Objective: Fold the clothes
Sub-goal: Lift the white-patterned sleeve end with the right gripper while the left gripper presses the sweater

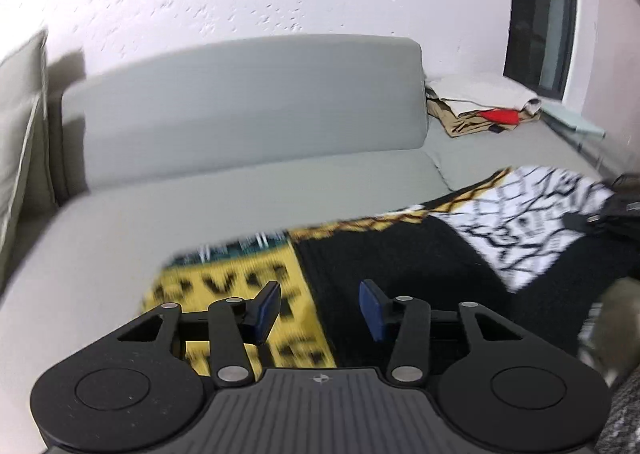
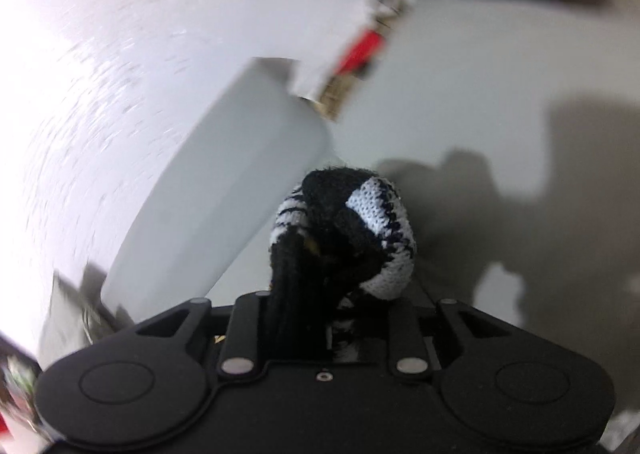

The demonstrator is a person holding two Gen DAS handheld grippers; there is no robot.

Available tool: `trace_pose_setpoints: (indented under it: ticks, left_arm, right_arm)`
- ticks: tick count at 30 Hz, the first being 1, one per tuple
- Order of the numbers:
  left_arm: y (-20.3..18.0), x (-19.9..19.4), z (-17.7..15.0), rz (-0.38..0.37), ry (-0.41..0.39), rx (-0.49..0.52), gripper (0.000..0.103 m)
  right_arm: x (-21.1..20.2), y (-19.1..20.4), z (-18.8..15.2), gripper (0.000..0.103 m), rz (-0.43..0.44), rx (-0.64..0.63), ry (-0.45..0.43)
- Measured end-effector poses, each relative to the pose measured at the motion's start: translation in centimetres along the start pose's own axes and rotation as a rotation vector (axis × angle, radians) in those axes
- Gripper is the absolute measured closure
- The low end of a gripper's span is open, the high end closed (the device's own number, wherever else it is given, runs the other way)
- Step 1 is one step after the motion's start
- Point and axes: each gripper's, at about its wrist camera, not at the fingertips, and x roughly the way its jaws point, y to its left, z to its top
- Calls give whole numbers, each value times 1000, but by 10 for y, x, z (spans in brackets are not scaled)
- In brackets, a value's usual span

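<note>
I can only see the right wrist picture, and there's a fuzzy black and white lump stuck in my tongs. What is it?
Observer: It is a bunched corner of a knit sweater that lies spread over a grey sofa.
Operator: Is it only black and white?
Observer: No, the left wrist view shows a yellow panel with black marks at its other end.
Operator: What are my other tongs doing?
Observer: The left tongs hang open above that yellow part, with nothing between their blue pads.
Operator: What's that red thing I see far away?
Observer: It sits in a stack of folded clothes at the sofa's far end.
</note>
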Motion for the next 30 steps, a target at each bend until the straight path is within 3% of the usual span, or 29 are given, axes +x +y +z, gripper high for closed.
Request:
trace_pose_setpoints:
  ticks: [1,4,7,10,12,14,17,21,23,26,28,30]
  left_arm:
    - [0,3,7,-2,6,17,63]
    - [0,10,22,-117,26,24,63]
    - [-2,28,32,-200,71,33,63]
    - [-17,51,39,-254,113,92,64]
    - [-28,62,46,-294,122,174,69]
    - [-43,69,54,-349,115,284,70]
    - [-72,90,56,-370,144,489,90]
    - [-99,134,38,-387,287,669,92]
    - [-106,146,33,-407,296,665,101]
    - [-102,155,36,-408,320,557,102]
    - [-94,150,41,-406,326,506,99]
    - [-87,134,48,-398,298,499,86]
  right_arm:
    - [-5,7,5,80,-4,-48,-2]
    - [-19,27,20,80,-18,-192,-8]
    - [-13,16,52,80,-67,-292,10]
    - [0,-13,66,80,-60,-233,51]
    - [1,-24,66,80,-24,-173,49]
    - [0,-22,61,79,-24,-210,31]
    - [0,-27,61,79,-12,-196,43]
    - [-5,-34,60,79,16,-139,59]
    - [-4,-31,59,79,18,-153,61]
    - [-1,-27,58,79,8,-182,59]
    - [-2,-24,57,79,6,-200,50]
    - [-3,-22,56,79,4,-214,39]
